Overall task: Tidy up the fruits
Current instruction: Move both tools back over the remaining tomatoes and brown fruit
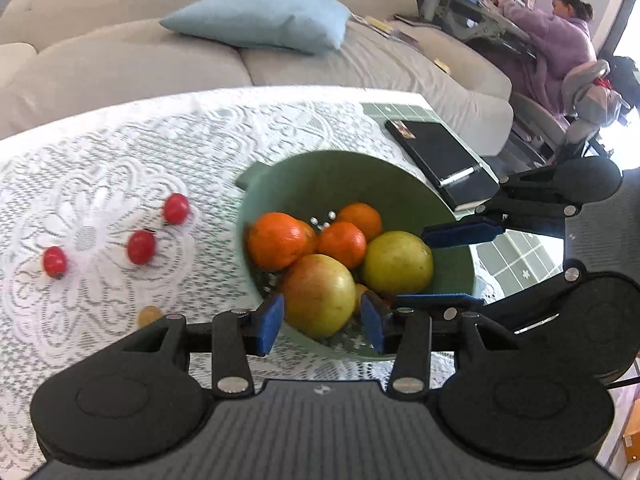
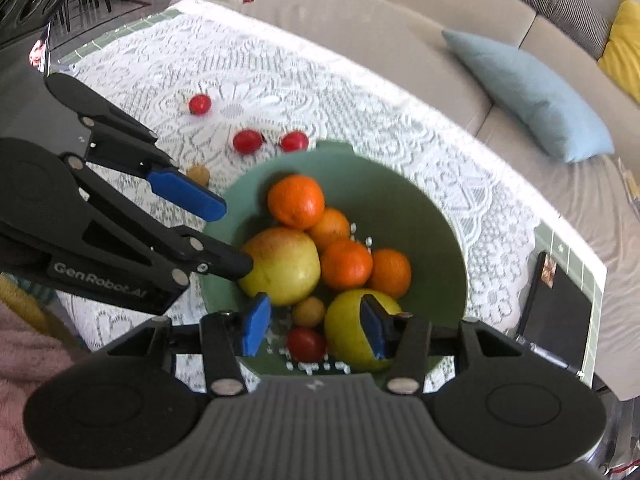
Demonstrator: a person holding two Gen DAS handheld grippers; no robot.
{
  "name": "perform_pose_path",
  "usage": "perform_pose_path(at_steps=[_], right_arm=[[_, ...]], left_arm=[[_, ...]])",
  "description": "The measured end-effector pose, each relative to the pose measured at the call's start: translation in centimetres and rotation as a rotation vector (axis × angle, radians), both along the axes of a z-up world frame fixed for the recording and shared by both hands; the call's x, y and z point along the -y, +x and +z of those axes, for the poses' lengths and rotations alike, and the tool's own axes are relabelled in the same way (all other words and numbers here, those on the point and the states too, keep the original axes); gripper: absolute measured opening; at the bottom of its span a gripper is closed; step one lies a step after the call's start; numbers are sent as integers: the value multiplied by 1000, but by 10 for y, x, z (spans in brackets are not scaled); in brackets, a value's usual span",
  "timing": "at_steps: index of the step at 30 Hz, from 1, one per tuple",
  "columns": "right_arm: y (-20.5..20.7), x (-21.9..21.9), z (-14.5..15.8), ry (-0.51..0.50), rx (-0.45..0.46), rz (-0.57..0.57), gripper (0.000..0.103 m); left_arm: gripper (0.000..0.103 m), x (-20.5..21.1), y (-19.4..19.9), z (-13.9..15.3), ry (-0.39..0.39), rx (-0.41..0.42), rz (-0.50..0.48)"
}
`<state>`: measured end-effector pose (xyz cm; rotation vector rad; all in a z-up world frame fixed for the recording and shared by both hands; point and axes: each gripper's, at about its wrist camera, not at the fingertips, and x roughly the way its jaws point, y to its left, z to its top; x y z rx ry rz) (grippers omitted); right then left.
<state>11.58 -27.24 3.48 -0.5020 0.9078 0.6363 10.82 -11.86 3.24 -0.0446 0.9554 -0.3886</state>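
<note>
Both your grippers hang over the green bowl (image 2: 448, 240), left gripper (image 1: 322, 322) and right gripper (image 2: 316, 326) each partly open with nothing gripped. Apples and oranges sit inside already. Three red tomatoes (image 1: 141, 246) wait out on the lace cloth (image 1: 120, 152), so swing left, straddle one, and squeeze gently.

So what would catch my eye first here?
The green bowl in the middle of the lace-covered table, piled with oranges and two big yellow-green fruits. Both grippers, left and right, hang open over it. Three small red fruits lie loose on the lace beside it.
</note>
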Motion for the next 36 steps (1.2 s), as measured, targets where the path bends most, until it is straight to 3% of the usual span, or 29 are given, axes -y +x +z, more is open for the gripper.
perform_pose_path(at_steps=[13, 22, 32, 36], right_arm=[[-17, -52, 15, 123, 105, 33, 49], [-22, -93, -1, 286, 166, -32, 53], [-29, -141, -31, 309, 273, -101, 53], [-30, -156, -48, 264, 296, -77, 47]], left_arm=[[53, -56, -15, 13, 84, 117, 131], [53, -109, -9, 1, 103, 116, 258], [53, -156, -2, -21, 106, 168, 323], [53, -170, -3, -32, 77, 168, 307]])
